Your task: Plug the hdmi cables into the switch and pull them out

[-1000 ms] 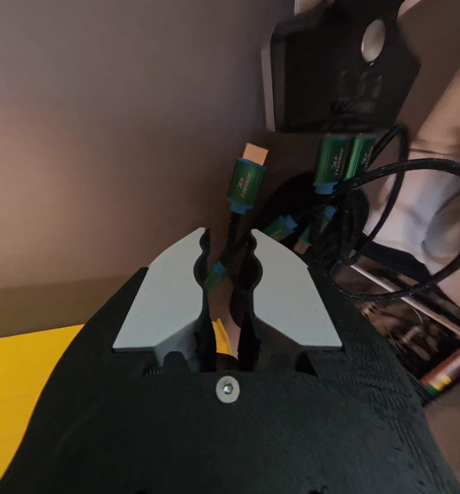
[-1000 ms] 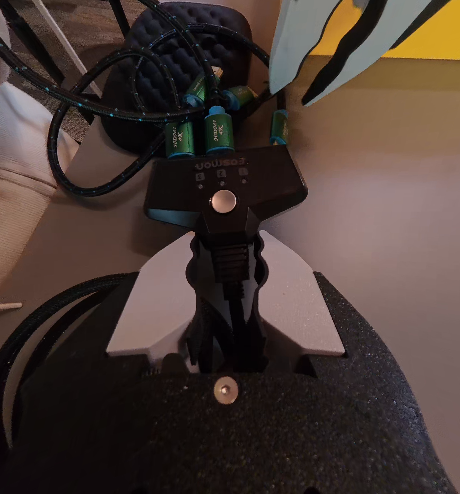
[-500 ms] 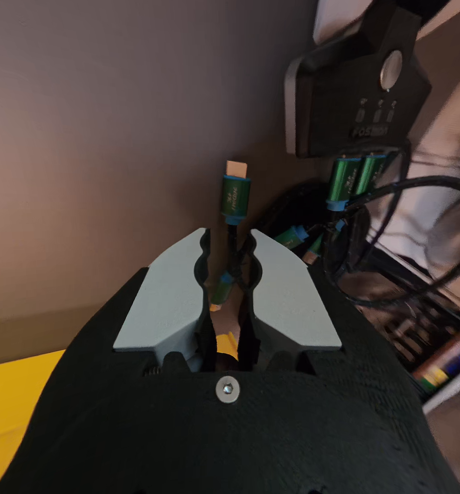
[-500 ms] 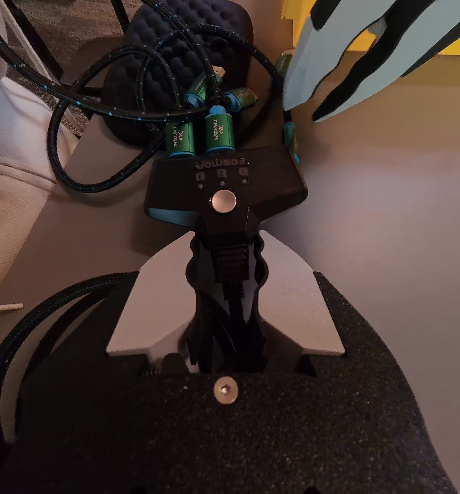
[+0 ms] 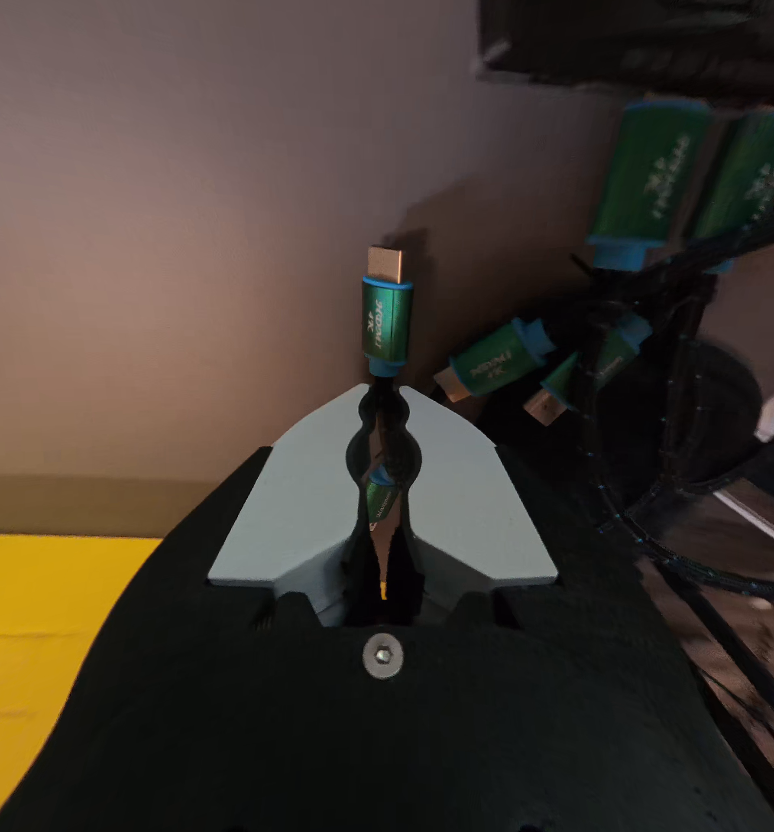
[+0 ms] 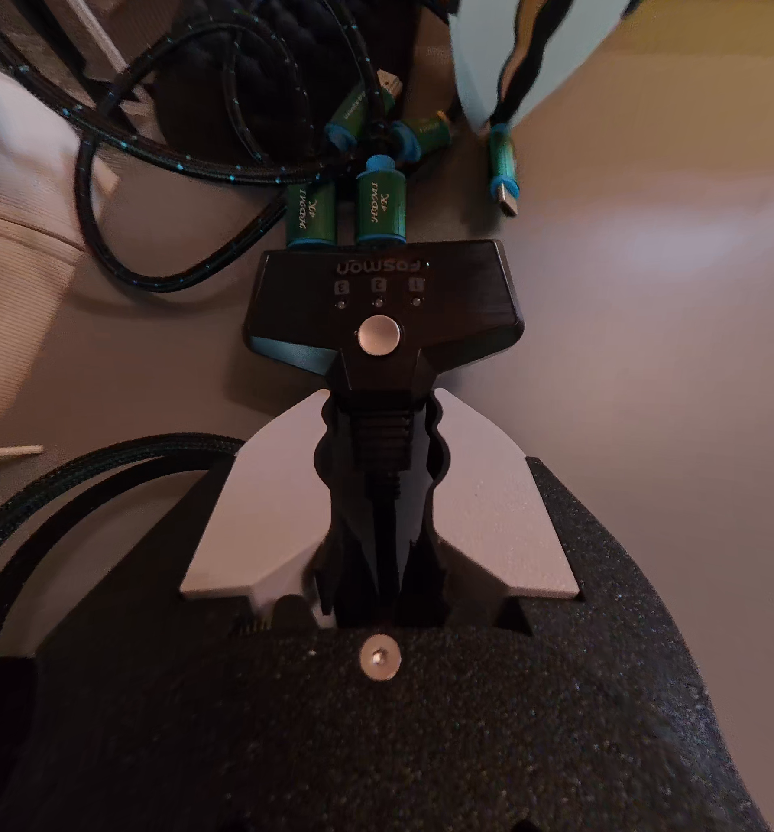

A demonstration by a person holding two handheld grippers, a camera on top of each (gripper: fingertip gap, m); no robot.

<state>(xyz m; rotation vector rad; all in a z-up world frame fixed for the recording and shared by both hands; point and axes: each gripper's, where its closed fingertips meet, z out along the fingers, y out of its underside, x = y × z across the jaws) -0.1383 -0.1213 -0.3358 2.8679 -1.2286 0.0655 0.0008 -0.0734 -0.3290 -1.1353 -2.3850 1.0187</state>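
My right gripper (image 6: 378,396) is shut on the neck of the black HDMI switch (image 6: 382,299). Two green HDMI plugs (image 6: 344,209) sit in its left and middle ports; the right port is empty. My left gripper (image 5: 382,387) is shut on the braided cable just behind a third green plug (image 5: 386,324), whose gold tip points up and forward, free in the air. In the right wrist view that plug (image 6: 503,173) hangs from the left gripper's fingers (image 6: 479,67), a short way beyond the switch's right port. The switch (image 5: 646,40) shows blurred at the left wrist view's top right.
Loose green plugs (image 5: 495,362) and coils of black braided cable (image 6: 187,153) lie on a dark padded pad (image 6: 241,58) beyond the switch. A white cloth (image 6: 11,180) lies left. A yellow surface (image 5: 38,630) sits at the grey table's (image 6: 646,360) edge.
My left gripper has closed tighter on the cable and carried the plug nearer the switch. The right gripper still holds the switch, which has barely moved.
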